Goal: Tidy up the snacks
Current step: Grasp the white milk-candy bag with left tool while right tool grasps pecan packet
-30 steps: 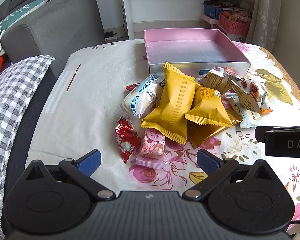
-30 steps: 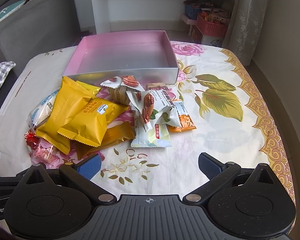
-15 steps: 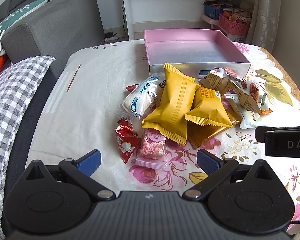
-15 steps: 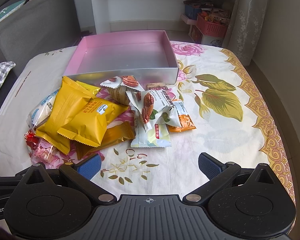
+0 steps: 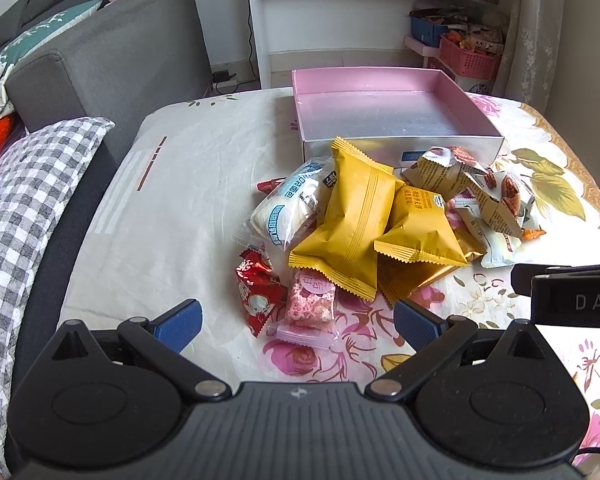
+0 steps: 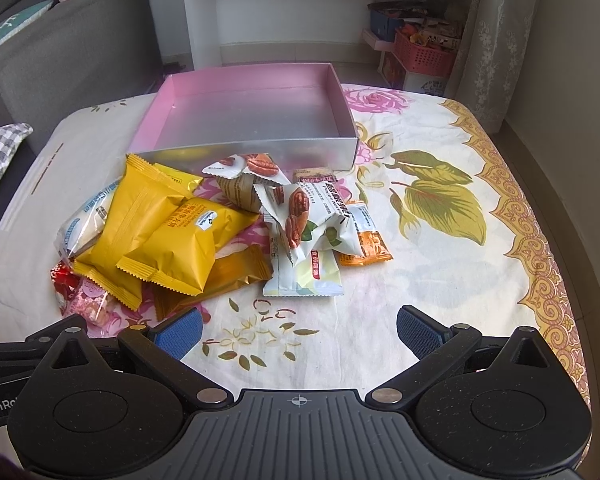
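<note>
Pink and silver, the box [image 5: 396, 120] sits at the far edge of the table [image 5: 188, 200], and we see nothing in it yet. So we think our job has hardly begun. Going left to right, the snacks lie in one heap just in front of the box: a white bag [image 5: 288, 208], a red candy [image 5: 258, 292], a pink candy [image 5: 310, 300], yellow bags [image 5: 360, 220], then nut packs [image 6: 308, 216]. Our left claw [image 5: 296, 322] is wide open and holds nothing, near the candies. Our right claw [image 6: 298, 330] is wide open too, near the nut packs. Every snack is left to move.
</note>
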Available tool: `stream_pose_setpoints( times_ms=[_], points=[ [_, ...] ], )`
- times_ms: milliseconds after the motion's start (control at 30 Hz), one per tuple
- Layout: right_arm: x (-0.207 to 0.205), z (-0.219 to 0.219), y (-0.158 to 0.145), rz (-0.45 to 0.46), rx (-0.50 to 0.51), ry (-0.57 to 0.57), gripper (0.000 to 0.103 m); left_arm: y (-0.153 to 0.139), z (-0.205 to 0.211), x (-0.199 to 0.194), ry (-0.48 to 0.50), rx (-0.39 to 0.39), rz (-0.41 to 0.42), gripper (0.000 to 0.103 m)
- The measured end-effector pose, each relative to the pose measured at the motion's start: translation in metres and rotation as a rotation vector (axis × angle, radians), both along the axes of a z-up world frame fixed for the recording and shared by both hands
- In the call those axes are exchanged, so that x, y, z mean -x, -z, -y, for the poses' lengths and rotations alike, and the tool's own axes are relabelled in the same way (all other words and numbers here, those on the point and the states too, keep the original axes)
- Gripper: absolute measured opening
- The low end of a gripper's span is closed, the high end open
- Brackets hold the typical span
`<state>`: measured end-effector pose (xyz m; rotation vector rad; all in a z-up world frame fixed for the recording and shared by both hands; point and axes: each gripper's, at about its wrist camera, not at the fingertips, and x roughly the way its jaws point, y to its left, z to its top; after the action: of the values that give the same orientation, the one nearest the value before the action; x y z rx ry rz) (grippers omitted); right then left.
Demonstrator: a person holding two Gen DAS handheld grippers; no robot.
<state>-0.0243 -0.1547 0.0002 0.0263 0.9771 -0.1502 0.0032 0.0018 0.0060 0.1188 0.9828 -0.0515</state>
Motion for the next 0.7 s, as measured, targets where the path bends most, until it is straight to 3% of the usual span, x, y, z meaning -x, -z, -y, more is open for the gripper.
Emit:
stream_pose_setpoints(
  times_ms=[367, 533, 700],
  points=[
    [-0.005, 0.006, -0.003, 0.003, -0.027, 0.007, 0.103, -0.001, -0.001, -0.007, 0.031, -0.055, 0.029, 0.103],
    [-0.015, 0.023, -0.012, 0.052, -0.074, -0.009, 0.103, -0.006, -0.006, -0.018, 0.085, 0.016, 0.079, 0.103],
    [-0.037, 0.044, -0.013, 0.024, -0.142, -0.041, 0.103, -0.008, -0.009, -0.038, 0.159, 0.046, 0.120, 0.099]
  ],
)
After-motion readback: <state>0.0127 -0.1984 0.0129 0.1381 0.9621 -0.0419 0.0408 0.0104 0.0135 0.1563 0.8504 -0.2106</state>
